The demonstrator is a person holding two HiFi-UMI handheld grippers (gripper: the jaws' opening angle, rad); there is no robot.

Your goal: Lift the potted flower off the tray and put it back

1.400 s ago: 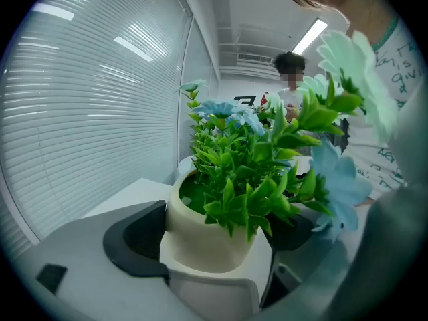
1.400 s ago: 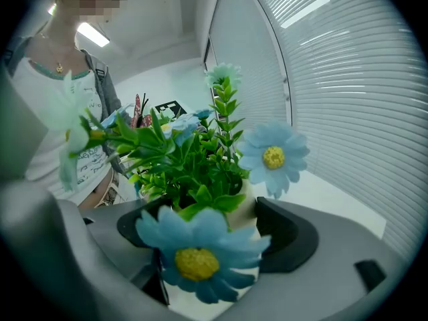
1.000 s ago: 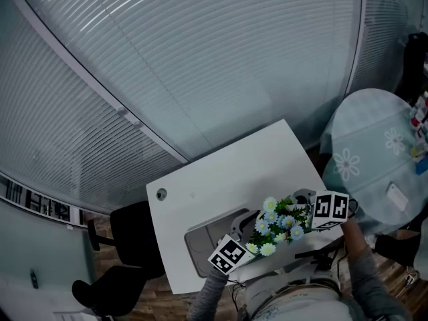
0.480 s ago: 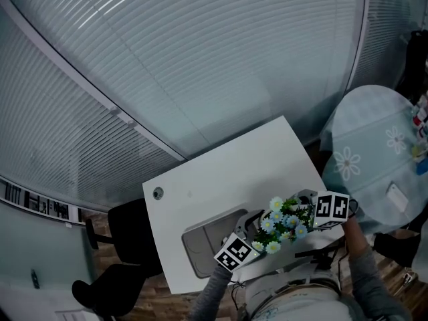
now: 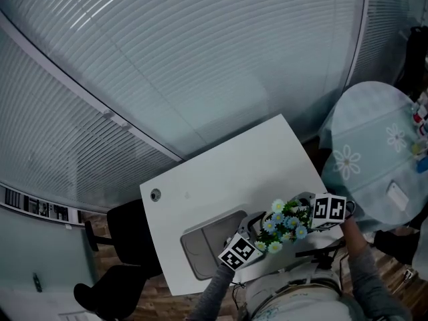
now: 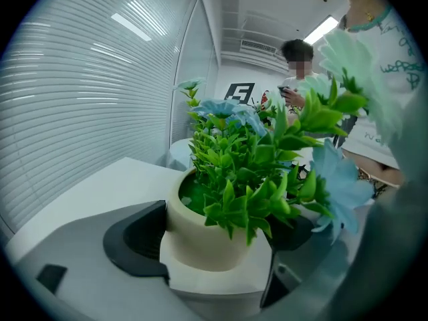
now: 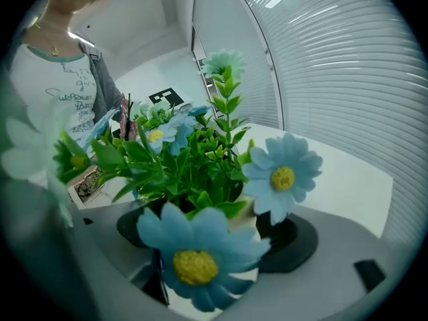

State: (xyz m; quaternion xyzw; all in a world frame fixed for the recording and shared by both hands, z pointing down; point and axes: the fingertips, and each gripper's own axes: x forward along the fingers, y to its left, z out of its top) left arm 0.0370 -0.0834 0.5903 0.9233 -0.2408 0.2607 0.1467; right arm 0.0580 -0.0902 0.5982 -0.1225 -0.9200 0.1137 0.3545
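Observation:
The potted flower (image 5: 284, 221), blue and white daisies in green leaves, hangs between my two grippers, to the right of the grey tray (image 5: 200, 246) and off it. In the left gripper view its cream pot (image 6: 200, 236) sits tight between the black pads (image 6: 134, 239) of my left gripper (image 6: 210, 236). My right gripper (image 7: 214, 246) clasps the same pot from the other side, with blooms (image 7: 194, 172) hiding most of the pot. In the head view the left gripper (image 5: 251, 236) and right gripper (image 5: 309, 209) flank the flowers.
The white table (image 5: 227, 172) stands against a curved wall of blinds. A round table with a flowered cloth (image 5: 374, 152) is to the right and a black chair (image 5: 127, 246) to the left. A person (image 6: 297, 65) stands in the background.
Both grippers and the potted flower have drifted slightly right, a little farther from the tray. The hold on the pot has not changed.

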